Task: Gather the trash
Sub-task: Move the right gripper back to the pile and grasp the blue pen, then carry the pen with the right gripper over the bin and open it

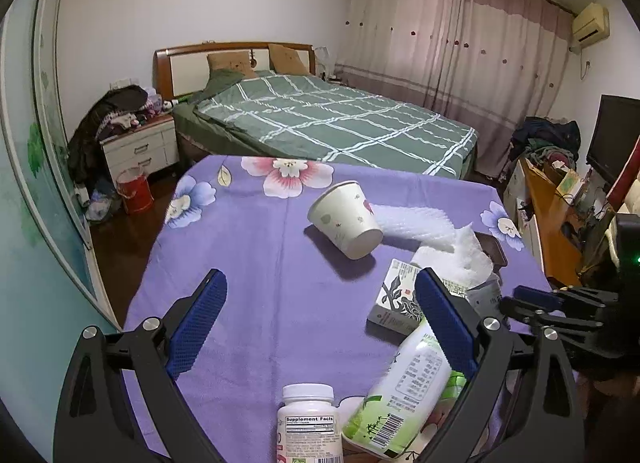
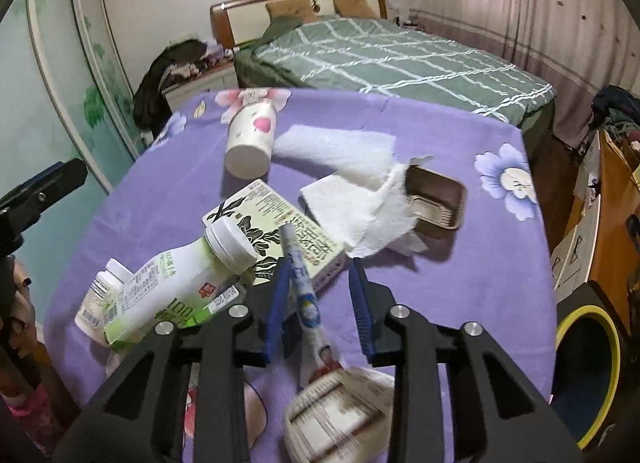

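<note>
The bench (image 2: 460, 283) has a purple flower cloth on it. The carton (image 2: 276, 229) is the landmark. Left of it lies a small pill jar (image 2: 102, 295), and a white bottle (image 2: 180, 287) leans on the carton. Behind the carton, a paper cup (image 2: 250, 139) lies on its side. Right of it, a tissue (image 2: 360, 191) hangs over a brown tray (image 2: 436, 199). The left gripper (image 1: 320, 323) has its fingers wide apart over the cloth, empty. The right gripper (image 2: 320, 295) is in front of the carton, fingers part open around a tube (image 2: 302, 287); I cannot tell if they squeeze it.
</note>
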A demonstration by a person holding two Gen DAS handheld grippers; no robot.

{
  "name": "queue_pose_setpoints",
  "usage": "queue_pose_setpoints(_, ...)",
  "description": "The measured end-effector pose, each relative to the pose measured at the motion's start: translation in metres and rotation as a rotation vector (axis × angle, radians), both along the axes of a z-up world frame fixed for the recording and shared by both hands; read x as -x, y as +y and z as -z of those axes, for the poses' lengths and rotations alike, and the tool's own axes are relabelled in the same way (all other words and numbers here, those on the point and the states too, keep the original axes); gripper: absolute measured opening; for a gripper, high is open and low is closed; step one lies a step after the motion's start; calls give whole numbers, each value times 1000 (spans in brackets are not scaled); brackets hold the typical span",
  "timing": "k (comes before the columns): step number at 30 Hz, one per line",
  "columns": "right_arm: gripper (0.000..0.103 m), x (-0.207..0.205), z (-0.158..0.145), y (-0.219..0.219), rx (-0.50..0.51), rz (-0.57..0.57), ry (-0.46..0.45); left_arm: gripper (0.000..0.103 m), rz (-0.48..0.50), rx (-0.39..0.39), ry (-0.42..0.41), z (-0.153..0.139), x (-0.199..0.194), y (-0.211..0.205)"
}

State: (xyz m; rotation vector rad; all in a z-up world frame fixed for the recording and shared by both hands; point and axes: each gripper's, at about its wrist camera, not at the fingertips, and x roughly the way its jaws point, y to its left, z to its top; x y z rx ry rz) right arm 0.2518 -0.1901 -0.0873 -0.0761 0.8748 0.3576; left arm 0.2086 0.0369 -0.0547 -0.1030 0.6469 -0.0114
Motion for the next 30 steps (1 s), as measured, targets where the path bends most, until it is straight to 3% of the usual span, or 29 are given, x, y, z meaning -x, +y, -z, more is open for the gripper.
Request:
queue_pose_setpoints(2, 28, -3, 5, 3, 14, -5, 12, 94, 3, 7, 6, 4, -2, 1)
queue_pose_setpoints(4, 13, -6, 10, 7, 28, -7, 23, 94, 8, 14, 13, 6, -4, 1)
queue_pose_setpoints(7, 7, -7, 10, 10, 24, -12, 20, 94, 11, 21, 22, 10, -7, 3)
queue_pose_setpoints(13, 6, 1, -6, 7, -50, -17, -16, 94, 9, 26, 28, 12, -10, 4)
queue_pose_setpoints(21, 6, 20, -57, -21, -155, 29, -152, 94, 20, 21, 22, 10, -9, 0)
queue_pose_setpoints(26, 6, 32, -72, -60, -159, 139, -212, 94, 51, 12, 10, 5, -3, -13)
queue_pose_setpoints(30, 6, 45, -67, -109, -148, 275, -230, 94, 74, 9, 4, 0, 1, -23)
